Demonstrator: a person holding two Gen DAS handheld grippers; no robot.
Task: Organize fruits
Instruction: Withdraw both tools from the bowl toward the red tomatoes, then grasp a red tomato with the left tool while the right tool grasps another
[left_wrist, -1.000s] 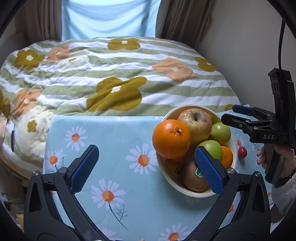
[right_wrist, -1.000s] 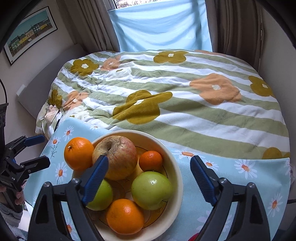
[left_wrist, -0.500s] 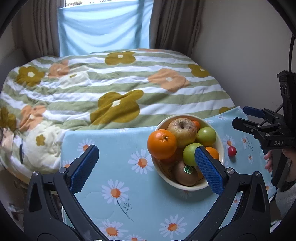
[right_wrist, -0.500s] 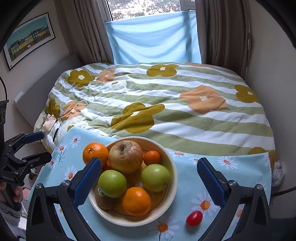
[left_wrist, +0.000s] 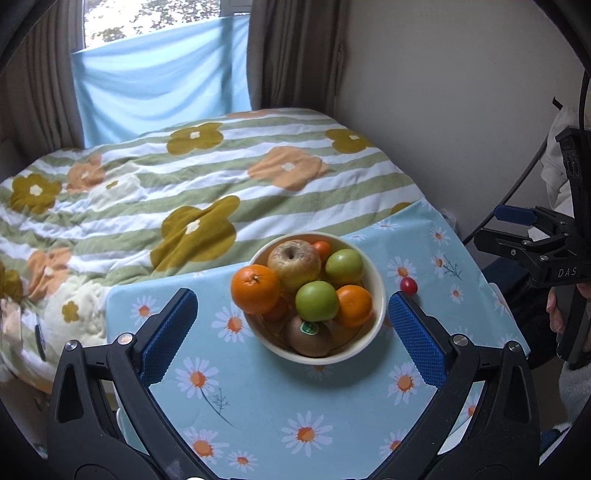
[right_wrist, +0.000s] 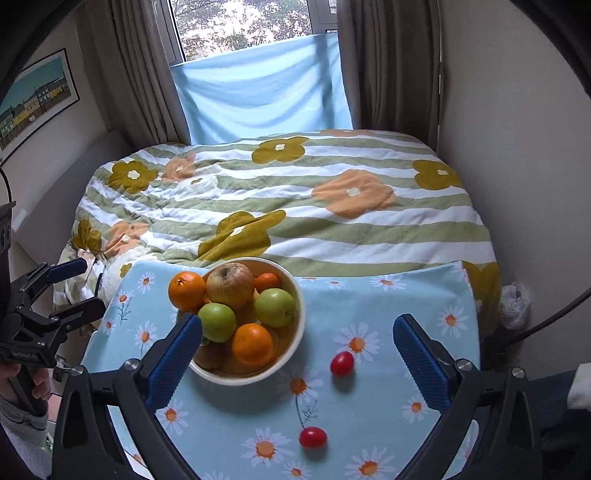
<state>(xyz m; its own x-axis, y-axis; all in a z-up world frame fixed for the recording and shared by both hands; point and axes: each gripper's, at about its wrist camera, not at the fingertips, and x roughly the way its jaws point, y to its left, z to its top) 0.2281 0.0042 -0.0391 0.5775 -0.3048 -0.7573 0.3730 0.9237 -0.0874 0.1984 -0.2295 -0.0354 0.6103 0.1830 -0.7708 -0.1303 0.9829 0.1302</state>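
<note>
**Daisy cloth, full bowl, two loose tomatoes**

Blue daisy-print cloth covers the table (right_wrist: 388, 369) at the foot of a flowered bed (right_wrist: 295, 206). On it stands a cream bowl (right_wrist: 295, 295) heaped with oranges, apples and a kiwi. Two cherry tomatoes (right_wrist: 342, 363) lie on the cloth beside it. The left gripper (left_wrist: 291, 334) and right gripper (right_wrist: 297, 352) hang above, jaws wide apart, empty.

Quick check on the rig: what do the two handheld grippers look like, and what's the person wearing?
Both are black plastic frames with silver screws and blue textured pads. The left gripper matches the right gripper. The right one carries white "DAS" lettering and a black cable. A grey sleeve shows at the left hand, a white fleecy one at the right.
</note>
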